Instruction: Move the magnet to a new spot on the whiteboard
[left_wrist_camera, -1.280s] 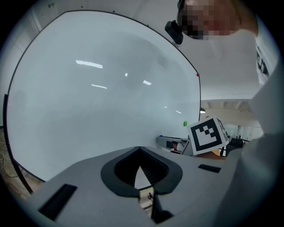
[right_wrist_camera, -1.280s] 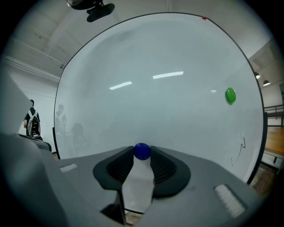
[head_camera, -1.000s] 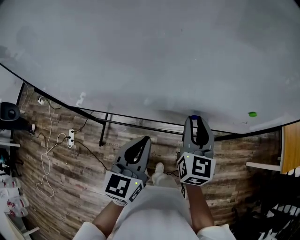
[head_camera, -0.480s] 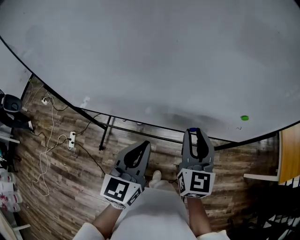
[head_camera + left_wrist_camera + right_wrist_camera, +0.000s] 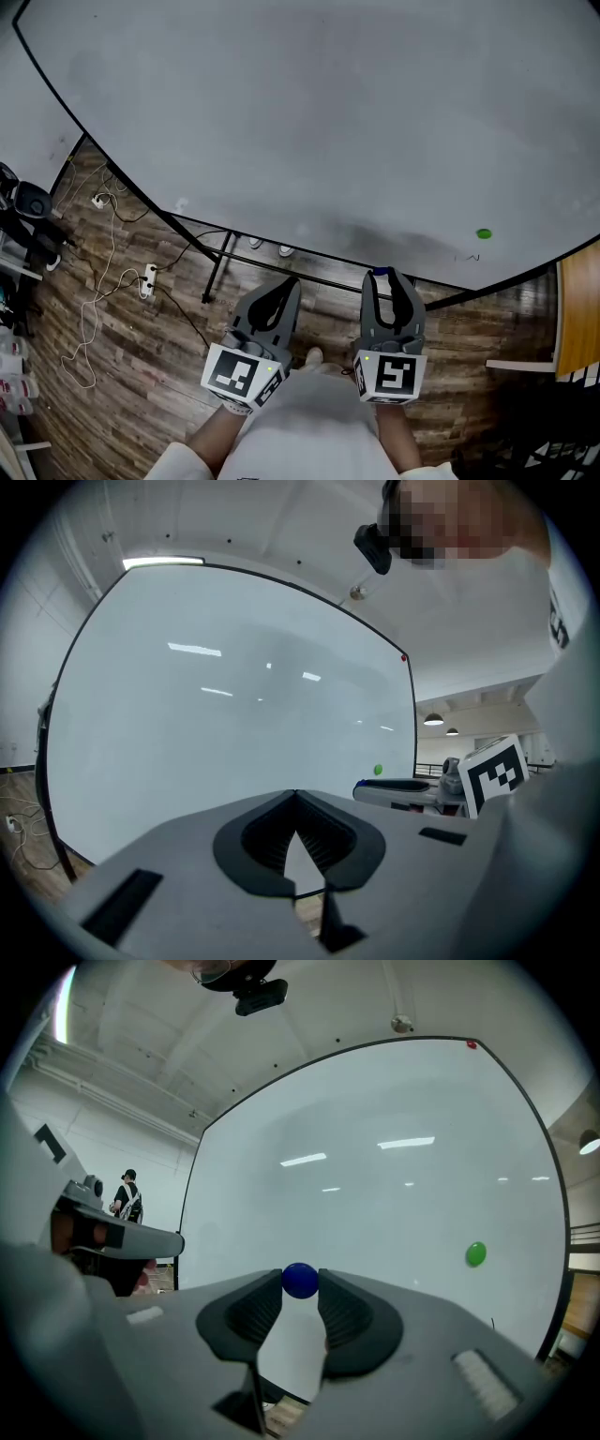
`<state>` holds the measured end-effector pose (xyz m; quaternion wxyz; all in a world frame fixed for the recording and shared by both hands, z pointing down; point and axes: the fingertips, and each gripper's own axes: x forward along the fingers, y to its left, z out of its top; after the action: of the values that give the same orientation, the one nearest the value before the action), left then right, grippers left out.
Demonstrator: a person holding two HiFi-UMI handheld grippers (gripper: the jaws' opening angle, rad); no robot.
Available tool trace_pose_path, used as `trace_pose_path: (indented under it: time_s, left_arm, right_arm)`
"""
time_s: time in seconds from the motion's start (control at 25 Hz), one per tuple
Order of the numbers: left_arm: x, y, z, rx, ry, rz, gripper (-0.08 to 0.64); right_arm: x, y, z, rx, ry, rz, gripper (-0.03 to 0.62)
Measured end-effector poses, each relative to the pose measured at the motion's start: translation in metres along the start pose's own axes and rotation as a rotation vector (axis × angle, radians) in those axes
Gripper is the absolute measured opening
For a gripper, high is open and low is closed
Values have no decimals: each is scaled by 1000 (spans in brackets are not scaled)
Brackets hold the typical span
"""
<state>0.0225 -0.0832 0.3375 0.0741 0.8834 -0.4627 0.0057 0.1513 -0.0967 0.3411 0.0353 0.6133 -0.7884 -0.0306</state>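
Note:
A large whiteboard (image 5: 309, 122) fills the upper part of the head view. My right gripper (image 5: 382, 275) is shut on a small blue round magnet (image 5: 300, 1280), pinched at its fingertips just in front of the board's lower edge. A green round magnet (image 5: 484, 233) sticks to the board low on the right, also seen as a green magnet (image 5: 476, 1254) in the right gripper view. My left gripper (image 5: 289, 283) is shut with nothing between its tips (image 5: 296, 795), held beside the right one below the board.
The whiteboard's black stand legs (image 5: 217, 267) rest on a wood floor. Cables and a power strip (image 5: 147, 278) lie on the floor at left. An orange-brown panel (image 5: 578, 309) stands at the right edge. A person (image 5: 128, 1199) stands far off left of the board.
The head view has shifted so the board sits larger and its lower edge lower. Both grippers stay low in front of me; the right still pinches the blue magnet.

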Motion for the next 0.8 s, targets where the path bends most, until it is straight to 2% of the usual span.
trace_pose_path:
  time_s: [0.2,0.36,0.8]
  left_arm:
    - [-5,1,3,6,-5,12,6]
    - [-13,6,7,13,-7,17,6]
    - [-25,33,20,11,4,8,6]
  right_arm:
    - [-4,0,-5,23,-19,1,129]
    - [0,9,17,2,-40,5,130]
    - [19,45,37,-21,-57,37,130]
